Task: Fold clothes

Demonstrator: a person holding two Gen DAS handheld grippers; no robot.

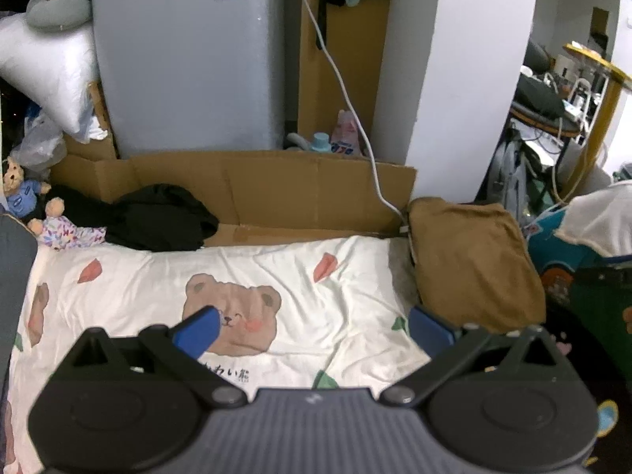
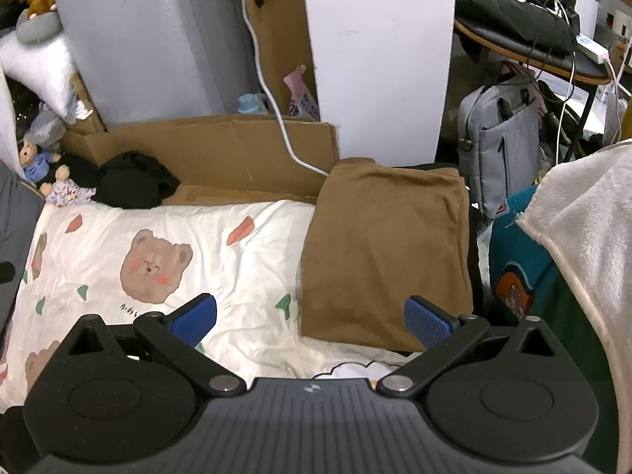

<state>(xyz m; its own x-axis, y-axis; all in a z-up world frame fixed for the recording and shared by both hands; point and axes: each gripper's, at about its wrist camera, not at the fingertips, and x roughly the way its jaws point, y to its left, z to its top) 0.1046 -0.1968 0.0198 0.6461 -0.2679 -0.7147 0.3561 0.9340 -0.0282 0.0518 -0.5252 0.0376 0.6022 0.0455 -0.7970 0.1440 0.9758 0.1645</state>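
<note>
A folded brown garment (image 2: pixel 385 252) lies at the right edge of the bed, also in the left wrist view (image 1: pixel 472 262). A crumpled black garment (image 1: pixel 158 217) lies at the bed's far left; it shows in the right wrist view too (image 2: pixel 136 183). My left gripper (image 1: pixel 314 326) is open and empty above the bear-print sheet (image 1: pixel 276 276). My right gripper (image 2: pixel 310 318) is open and empty, just short of the brown garment's near edge.
Cardboard (image 1: pixel 268 189) lines the far side of the bed. Small teddy bears (image 1: pixel 23 189) sit at the far left. A white cable (image 2: pixel 272 110) hangs down to the brown garment. A white towel (image 2: pixel 584 237), a grey bag (image 2: pixel 501 146) and clutter stand at the right.
</note>
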